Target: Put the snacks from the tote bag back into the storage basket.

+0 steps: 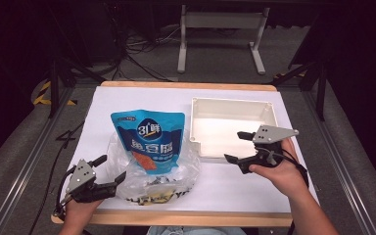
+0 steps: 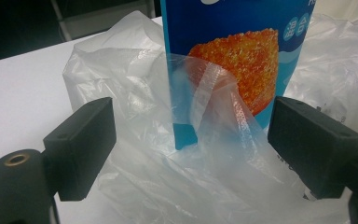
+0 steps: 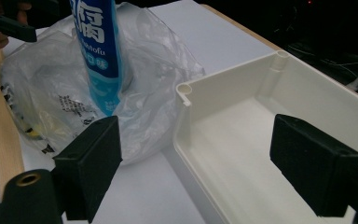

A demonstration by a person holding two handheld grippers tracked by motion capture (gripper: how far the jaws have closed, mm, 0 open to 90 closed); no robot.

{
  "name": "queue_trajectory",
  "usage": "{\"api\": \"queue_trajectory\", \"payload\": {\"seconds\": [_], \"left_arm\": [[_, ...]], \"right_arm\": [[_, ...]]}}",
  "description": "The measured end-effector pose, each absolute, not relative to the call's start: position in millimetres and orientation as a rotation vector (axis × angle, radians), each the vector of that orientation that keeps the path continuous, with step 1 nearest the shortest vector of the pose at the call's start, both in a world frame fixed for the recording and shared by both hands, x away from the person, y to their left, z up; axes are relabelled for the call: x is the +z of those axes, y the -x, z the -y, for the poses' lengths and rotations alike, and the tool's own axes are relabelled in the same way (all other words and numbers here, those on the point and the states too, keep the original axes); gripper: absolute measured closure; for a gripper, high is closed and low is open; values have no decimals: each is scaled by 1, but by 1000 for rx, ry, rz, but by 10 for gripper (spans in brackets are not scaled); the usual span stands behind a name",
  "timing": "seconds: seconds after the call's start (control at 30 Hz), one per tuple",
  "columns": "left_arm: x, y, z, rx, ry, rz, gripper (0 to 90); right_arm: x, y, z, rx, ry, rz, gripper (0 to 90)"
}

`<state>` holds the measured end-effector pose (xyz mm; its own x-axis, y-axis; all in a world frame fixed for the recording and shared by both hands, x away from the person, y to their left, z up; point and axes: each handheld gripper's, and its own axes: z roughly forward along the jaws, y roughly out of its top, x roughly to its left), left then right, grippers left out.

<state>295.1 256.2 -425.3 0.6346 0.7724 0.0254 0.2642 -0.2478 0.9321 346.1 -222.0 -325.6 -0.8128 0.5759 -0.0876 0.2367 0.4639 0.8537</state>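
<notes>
A blue snack pouch (image 1: 149, 139) stands upright inside a crumpled clear plastic bag (image 1: 176, 174) on the white table sheet. My left gripper (image 1: 110, 170) is open at the bag's left front side, jaws apart with nothing between them. In the left gripper view the pouch (image 2: 233, 51) and the bag's loose film (image 2: 214, 158) lie just ahead of the open gripper (image 2: 191, 144). My right gripper (image 1: 238, 147) is open over the front left corner of the empty white tray (image 1: 269, 110). Its own view shows the tray's rim (image 3: 223, 79), the bag (image 3: 56, 84) and the pouch (image 3: 100, 51).
The white sheet (image 1: 254, 183) covers a wooden table with its front edge (image 1: 200, 218) near my hands. Cables and a grey table stand (image 1: 220, 36) are on the dark floor beyond. Bare sheet lies in front of the tray.
</notes>
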Motion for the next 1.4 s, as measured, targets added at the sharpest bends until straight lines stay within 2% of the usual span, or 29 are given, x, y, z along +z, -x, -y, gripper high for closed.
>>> {"api": "queue_trajectory", "payload": {"seconds": [0.63,1.4], "left_arm": [[-425,-295,-257,598,-1808,-828,158],[-425,-296,-258,591,-1807,-826,158]], "right_arm": [[-323,-366,169,1306,-572,-2427,156],[-328,-384,103,1396,-414,-2488,75]]}}
